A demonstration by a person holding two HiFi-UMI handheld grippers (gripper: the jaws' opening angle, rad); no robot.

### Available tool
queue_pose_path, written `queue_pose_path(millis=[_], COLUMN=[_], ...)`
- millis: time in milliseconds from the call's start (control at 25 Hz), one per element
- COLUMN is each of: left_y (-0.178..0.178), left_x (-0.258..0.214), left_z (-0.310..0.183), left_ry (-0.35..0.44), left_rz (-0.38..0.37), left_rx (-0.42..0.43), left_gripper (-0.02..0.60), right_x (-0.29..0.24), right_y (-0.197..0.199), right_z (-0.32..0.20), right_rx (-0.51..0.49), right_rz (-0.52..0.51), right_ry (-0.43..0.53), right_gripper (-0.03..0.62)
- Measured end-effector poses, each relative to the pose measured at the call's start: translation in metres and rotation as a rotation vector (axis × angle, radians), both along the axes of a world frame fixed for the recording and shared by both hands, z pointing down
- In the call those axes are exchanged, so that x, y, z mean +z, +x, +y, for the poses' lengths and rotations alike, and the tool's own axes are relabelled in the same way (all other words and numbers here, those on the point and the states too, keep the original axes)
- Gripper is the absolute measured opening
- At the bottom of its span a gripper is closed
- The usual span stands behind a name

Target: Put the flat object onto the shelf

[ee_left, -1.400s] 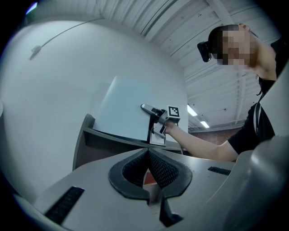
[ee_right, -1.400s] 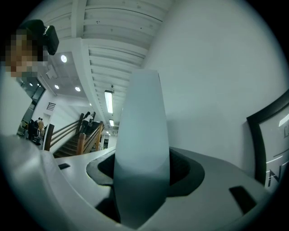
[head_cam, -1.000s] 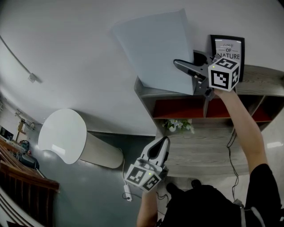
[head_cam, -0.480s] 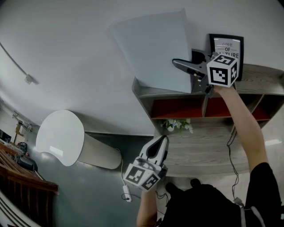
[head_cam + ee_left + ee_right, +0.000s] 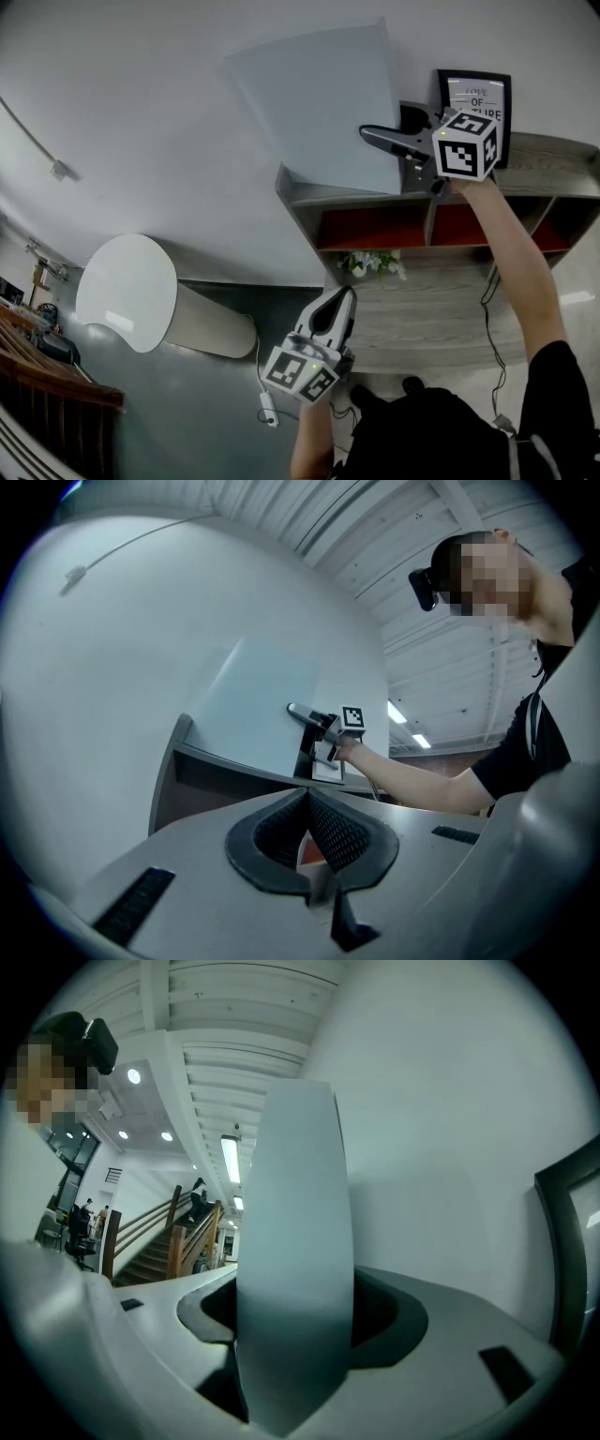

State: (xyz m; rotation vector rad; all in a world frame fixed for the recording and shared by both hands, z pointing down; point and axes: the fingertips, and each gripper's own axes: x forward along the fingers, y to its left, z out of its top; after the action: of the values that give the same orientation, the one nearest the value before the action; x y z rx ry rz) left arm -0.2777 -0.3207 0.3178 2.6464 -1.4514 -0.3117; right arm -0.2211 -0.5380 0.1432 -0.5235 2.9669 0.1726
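The flat object is a large pale grey board (image 5: 319, 103). It stands tilted on the top of the grey wooden shelf (image 5: 544, 155), leaning toward the white wall. My right gripper (image 5: 380, 139) is shut on the board's right edge, with one dark jaw lying across its face. In the right gripper view the board (image 5: 295, 1241) runs upright between the jaws and fills the gap. My left gripper (image 5: 339, 305) hangs low in front of the shelf, shut and empty. From the left gripper view, the board (image 5: 258, 705) and shelf top (image 5: 187, 757) show ahead.
A black framed picture (image 5: 475, 94) stands on the shelf top just right of the board. A small plant (image 5: 375, 264) sits on a lower shelf level. A white cylindrical stand (image 5: 131, 292) is at the left. Stairs (image 5: 150, 1241) show in the right gripper view.
The board and my right gripper have drifted slightly left along the shelf top. The left gripper has stayed where it was.
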Motion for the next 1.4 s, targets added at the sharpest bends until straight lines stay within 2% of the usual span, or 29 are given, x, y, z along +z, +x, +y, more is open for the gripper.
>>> queue_pose_path(millis=[880, 1400], left_y=[0.012, 0.034], left_x=[0.002, 0.002], left_z=[0.008, 0.003], left_ry=[-0.005, 0.003], left_rz=[-0.005, -0.013], left_rx=[-0.017, -0.040], left_gripper=[0.014, 0.014], right_x=[0.006, 0.002], right_y=[0.013, 0.058], right_z=[-0.004, 0.014], right_rx=[0.078, 0.104], right_rz=[-0.004, -0.037], right_ry=[-0.018, -0.006], right_gripper=[0.313, 0.313])
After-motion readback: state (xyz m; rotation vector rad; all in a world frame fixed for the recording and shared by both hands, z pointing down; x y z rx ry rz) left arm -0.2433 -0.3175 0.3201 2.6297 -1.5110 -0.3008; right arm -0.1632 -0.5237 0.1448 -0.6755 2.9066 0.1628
